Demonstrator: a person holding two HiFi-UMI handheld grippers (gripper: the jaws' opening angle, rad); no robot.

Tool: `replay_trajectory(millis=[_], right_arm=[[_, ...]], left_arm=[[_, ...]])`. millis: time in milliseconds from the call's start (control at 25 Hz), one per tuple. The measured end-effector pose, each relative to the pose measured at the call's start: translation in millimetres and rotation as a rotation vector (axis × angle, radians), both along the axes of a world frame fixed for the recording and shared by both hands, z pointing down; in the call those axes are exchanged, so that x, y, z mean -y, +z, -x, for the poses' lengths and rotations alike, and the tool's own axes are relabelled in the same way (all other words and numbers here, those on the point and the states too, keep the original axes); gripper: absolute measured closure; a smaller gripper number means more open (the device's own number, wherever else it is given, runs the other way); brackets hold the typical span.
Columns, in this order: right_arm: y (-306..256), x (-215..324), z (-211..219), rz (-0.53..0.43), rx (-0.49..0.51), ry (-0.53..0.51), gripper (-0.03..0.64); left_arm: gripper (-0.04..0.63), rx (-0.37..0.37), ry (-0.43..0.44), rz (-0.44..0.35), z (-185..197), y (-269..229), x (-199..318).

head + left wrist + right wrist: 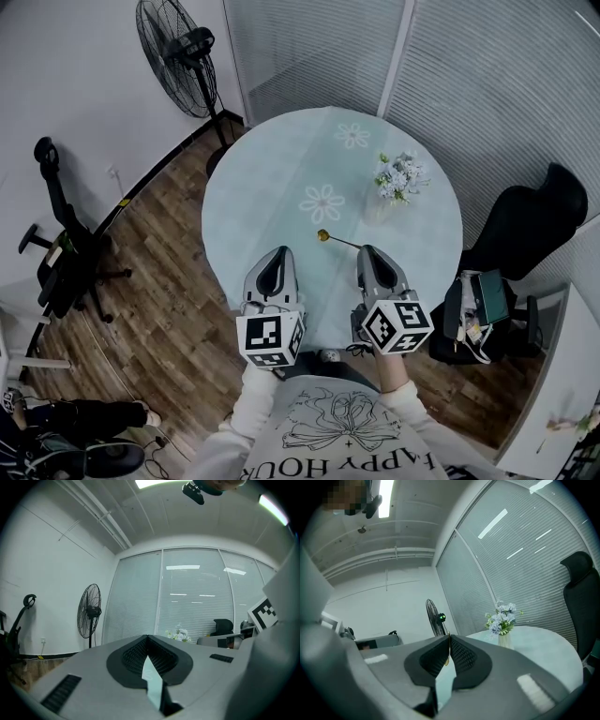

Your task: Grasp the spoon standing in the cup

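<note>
A thin gold spoon sticks out level over the round pale-green table, its bowl toward the table's middle. My right gripper is shut on the end of its handle. In the right gripper view the spoon shows as a gold sliver pinched between the closed jaws of the right gripper. My left gripper hovers beside it over the table's near edge, with its jaws meeting at the tips and nothing between them; the left gripper view shows the same gripper empty. No cup shows in any view.
A small white vase of pale flowers stands on the table's right side, beyond the right gripper. A black standing fan is at the back left, a black office chair at the right, and exercise gear on the wooden floor at the left.
</note>
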State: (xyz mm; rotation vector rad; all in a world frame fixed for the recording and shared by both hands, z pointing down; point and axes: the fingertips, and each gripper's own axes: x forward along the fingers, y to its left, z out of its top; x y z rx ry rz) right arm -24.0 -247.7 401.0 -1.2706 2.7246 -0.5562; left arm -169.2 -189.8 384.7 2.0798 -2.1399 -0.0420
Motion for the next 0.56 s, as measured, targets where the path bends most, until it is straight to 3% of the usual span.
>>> replay_trajectory(millis=[560], right_arm=[[-1.3, 0.7, 2.6, 0.002, -0.007, -0.013, 0.601]], left_arm=[[0.589, 0.005, 0.003, 0.005, 0.1, -2.8, 1.3]])
